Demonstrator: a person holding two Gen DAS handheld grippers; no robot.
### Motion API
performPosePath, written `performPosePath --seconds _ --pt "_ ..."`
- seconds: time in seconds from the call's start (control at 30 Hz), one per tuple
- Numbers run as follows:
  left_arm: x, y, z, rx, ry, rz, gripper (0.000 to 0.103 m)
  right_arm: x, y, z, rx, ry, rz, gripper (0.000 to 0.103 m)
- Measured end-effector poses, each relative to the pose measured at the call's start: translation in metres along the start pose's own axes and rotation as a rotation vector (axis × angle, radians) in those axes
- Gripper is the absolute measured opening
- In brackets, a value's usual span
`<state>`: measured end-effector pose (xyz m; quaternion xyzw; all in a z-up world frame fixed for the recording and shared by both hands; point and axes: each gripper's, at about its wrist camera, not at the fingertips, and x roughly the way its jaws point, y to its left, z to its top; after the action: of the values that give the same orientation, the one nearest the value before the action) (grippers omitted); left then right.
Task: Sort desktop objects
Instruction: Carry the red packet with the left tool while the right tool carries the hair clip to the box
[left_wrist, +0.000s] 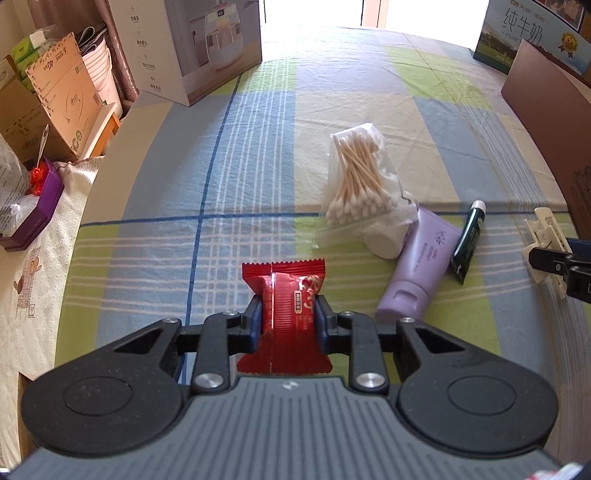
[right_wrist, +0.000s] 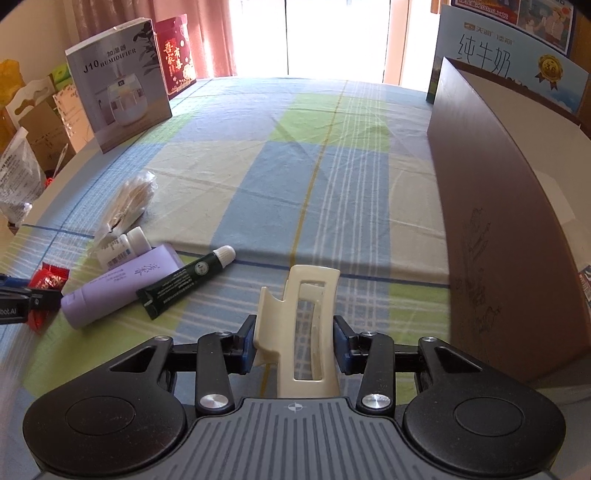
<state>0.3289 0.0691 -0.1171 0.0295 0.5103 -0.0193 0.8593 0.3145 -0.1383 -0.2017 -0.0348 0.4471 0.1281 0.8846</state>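
Left gripper (left_wrist: 289, 319) clamped on red snack packet (left_wrist: 286, 314), over checked cloth on desk (left_wrist: 258, 147). Right gripper (right_wrist: 294, 341) closed around cream hair claw clip (right_wrist: 303, 332), right of purple tube (right_wrist: 118, 291) and dark green tube (right_wrist: 184, 286).

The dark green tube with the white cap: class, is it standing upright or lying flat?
Lying flat. The dark green tube rests lengthwise on the checked cloth, beside the lilac tube.

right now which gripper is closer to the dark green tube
Right. The right gripper, around a cream hair claw, sits just beside the dark green tube; the left gripper, clamping a red snack packet, lies beyond the purple tube.
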Motion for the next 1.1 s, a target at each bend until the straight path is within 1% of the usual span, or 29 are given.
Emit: performPosePath --seconds 0.27,0.4,0.53,0.8,0.97,1.1 --pt "-0.02 0.001 -0.021 -0.036 0.026 -0.014 0.023 -0.035 -0.003 -0.01 0.025 -0.026 0.069 0.039" --pt "-0.042 -0.006 -0.03 -0.028 0.006 -0.031 0.023 -0.052 -0.006 -0.02 0.032 -0.01 0.121 0.039" --pt "-0.065 -0.022 -0.035 -0.014 -0.015 -0.071 0.023 -0.069 -0.01 -0.032 0.025 0.006 0.157 0.039" --pt "-0.101 -0.078 -0.033 0.068 -0.058 -0.163 0.023 -0.107 -0.036 -0.048 0.049 -0.004 0.19 0.039" --pt "-0.117 -0.118 -0.025 0.129 -0.089 -0.217 0.023 -0.135 -0.066 -0.052 0.095 -0.039 0.196 0.039" --pt "-0.128 -0.15 -0.016 0.169 -0.112 -0.271 0.023 -0.157 -0.095 -0.053 0.131 -0.07 0.185 0.039"
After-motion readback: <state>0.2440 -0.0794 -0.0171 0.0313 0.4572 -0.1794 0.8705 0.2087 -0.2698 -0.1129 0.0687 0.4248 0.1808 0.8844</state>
